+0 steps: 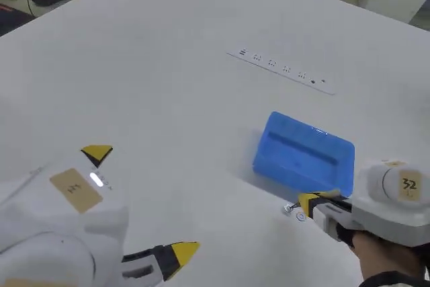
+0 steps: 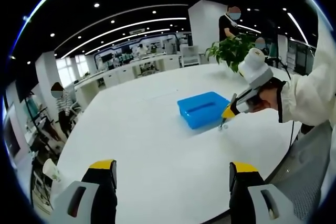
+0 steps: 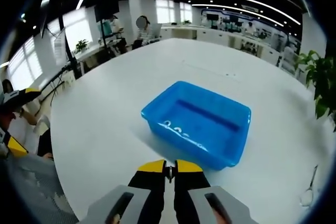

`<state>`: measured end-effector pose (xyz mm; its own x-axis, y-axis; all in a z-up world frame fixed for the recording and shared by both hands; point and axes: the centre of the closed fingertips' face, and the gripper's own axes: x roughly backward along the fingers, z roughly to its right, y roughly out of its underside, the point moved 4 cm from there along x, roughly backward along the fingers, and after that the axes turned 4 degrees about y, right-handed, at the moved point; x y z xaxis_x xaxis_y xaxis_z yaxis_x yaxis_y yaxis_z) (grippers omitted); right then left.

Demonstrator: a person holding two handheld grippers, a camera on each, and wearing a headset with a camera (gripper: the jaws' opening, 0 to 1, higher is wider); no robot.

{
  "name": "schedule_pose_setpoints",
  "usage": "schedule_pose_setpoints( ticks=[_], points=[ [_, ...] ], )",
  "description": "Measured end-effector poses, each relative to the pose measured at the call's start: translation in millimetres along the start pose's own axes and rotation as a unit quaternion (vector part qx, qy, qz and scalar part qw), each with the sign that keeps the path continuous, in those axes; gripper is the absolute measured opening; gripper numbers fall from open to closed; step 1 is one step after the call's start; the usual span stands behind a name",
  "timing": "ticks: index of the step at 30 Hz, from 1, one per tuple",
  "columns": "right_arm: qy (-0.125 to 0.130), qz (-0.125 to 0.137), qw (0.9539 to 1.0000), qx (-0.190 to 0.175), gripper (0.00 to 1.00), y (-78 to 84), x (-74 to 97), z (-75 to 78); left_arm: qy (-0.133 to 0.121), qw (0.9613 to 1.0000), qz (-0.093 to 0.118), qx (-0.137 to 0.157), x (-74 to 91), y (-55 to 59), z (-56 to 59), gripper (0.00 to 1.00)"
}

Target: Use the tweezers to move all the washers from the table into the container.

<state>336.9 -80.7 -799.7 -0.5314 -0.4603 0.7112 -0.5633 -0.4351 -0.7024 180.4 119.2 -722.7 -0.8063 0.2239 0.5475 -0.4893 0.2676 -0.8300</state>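
Washers: a few small rings lie inside the blue container, along its near wall. A loose ring, probably another washer but too small to be sure, lies on the white surface just beside the container's near corner.

Tweezers: pinched in the right gripper, whose jaws are pressed together on them. In the head view the tweezer tips point down at the surface right by the loose ring, in front of the container. I cannot tell whether the tips touch it.

The left gripper has its jaws spread wide and holds nothing. It hangs over bare surface at the near left, well apart from the container.

A socket strip lies flat on the surface beyond the container.
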Motion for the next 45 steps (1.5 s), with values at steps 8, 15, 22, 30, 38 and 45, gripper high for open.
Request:
schedule_pose_setpoints(
  ticks=[8,15,22,30,38,45],
  points=[
    [-0.001,0.014,0.9998,-0.012,0.01,-3.3,11.7,1.3,-0.006,0.9996,0.024,-0.014,10.3,-13.2,2.2,0.91],
    [-0.004,0.041,0.9991,-0.008,0.01,-23.3,24.6,-1.7,-0.001,0.9987,0.043,-0.028,14.9,-24.3,9.3,0.91],
    [0.0,0.062,0.9981,-0.005,0.01,-40.5,29.5,0.4,0.005,0.998,0.052,-0.036,16.2,-30.2,10.3,0.91],
    [0.014,0.081,0.9966,-0.003,0.01,-60.5,28.4,11.3,0.004,0.9981,0.051,-0.036,21.0,-27.8,9.5,0.91],
    [0.026,0.062,0.9976,0.013,0.01,-58.5,10.6,22.5,0.005,0.9985,0.044,-0.032,20.0,-23.6,9.0,0.91],
    [0.024,0.036,0.999,0.012,0.01,-50.4,-8.3,26.1,0.006,0.9987,0.038,-0.032,17.9,-22.5,8.4,0.91]
  ],
)
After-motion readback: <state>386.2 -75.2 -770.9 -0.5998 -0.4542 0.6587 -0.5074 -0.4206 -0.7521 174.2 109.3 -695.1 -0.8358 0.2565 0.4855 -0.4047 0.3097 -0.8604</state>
